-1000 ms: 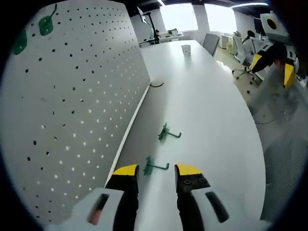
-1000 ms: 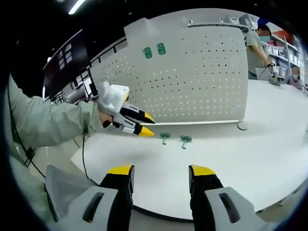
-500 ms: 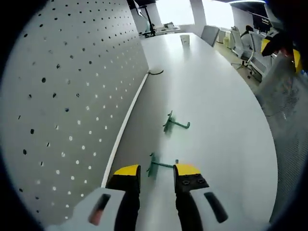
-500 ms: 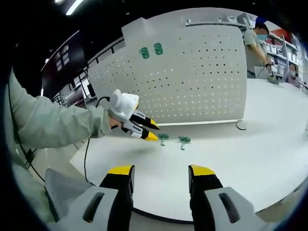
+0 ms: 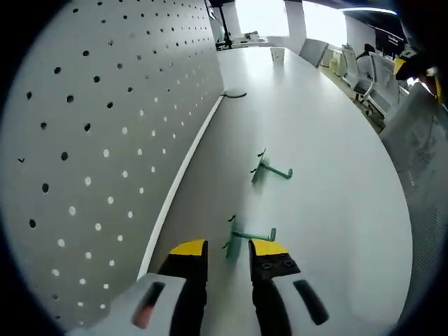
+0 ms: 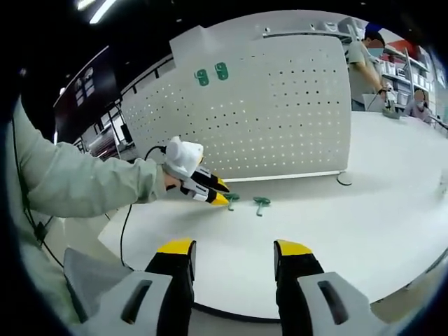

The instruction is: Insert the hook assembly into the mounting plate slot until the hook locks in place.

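Two green hooks lie on the white table in front of the white pegboard (image 5: 91, 140). The near hook (image 5: 245, 238) sits just ahead of my left gripper (image 5: 227, 250), whose jaws stand open on either side of its near end, not closed on it. The far hook (image 5: 269, 169) lies farther along the table. In the right gripper view the left gripper (image 6: 217, 196), held by a hand in a pale green sleeve, touches down at the near hook (image 6: 229, 199), with the far hook (image 6: 261, 203) beside it. Two green mounting plates (image 6: 211, 73) hang high on the pegboard (image 6: 280, 119). My right gripper (image 6: 234, 248) hovers open and empty near the table's front edge.
A dark cable loop (image 5: 234, 94) lies at the pegboard's far end, and a cup (image 5: 278, 54) stands beyond it. Office chairs (image 5: 367, 70) line the table's far side. A grey mesh chair back (image 6: 91, 273) sits by the front edge. People (image 6: 364, 63) stand at the back right.
My left gripper has moved forward and lower along the pegboard until the near hook sits at its open tips. The right gripper has barely moved.
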Available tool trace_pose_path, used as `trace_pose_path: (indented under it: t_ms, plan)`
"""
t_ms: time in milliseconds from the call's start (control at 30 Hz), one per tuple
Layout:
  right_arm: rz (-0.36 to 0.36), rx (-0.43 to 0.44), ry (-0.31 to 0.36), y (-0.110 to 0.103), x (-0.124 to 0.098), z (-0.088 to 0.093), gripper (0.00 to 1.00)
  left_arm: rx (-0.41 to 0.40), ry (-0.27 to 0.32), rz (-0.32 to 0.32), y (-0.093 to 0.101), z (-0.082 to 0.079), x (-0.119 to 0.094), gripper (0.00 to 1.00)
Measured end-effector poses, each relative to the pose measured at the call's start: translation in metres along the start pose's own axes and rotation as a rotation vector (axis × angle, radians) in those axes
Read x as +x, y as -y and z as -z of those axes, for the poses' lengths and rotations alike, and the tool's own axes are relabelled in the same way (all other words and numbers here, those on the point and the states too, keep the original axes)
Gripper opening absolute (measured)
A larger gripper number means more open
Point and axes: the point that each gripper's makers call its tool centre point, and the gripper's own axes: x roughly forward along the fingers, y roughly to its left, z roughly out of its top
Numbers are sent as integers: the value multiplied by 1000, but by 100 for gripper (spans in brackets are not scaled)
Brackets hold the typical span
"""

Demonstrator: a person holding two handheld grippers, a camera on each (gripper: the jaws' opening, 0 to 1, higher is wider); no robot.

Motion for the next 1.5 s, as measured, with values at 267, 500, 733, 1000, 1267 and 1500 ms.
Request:
trace_pose_path:
  t_ms: [267, 500, 733, 1000, 1267, 1500]
  plan:
    - [12, 8, 3, 3, -1, -1, 43, -8, 7, 18, 2, 1, 2, 20]
    - [14, 14, 1, 3, -2, 1, 43, -24, 18, 35, 7, -1, 5, 5]
    - [17, 14, 3, 2, -4, 1, 43, -51, 32, 25, 8, -2, 6, 4]
    - [20, 21, 4, 0, -5, 3, 43, -92, 48, 16, 13, -1, 2, 3]
    - [15, 12, 15, -3, -7, -2, 43, -123, 82, -9, 12, -8, -8, 3]
    - [1, -2, 32, -8, -8, -10, 42, -147, 128, -40, 10, -18, -26, 3]
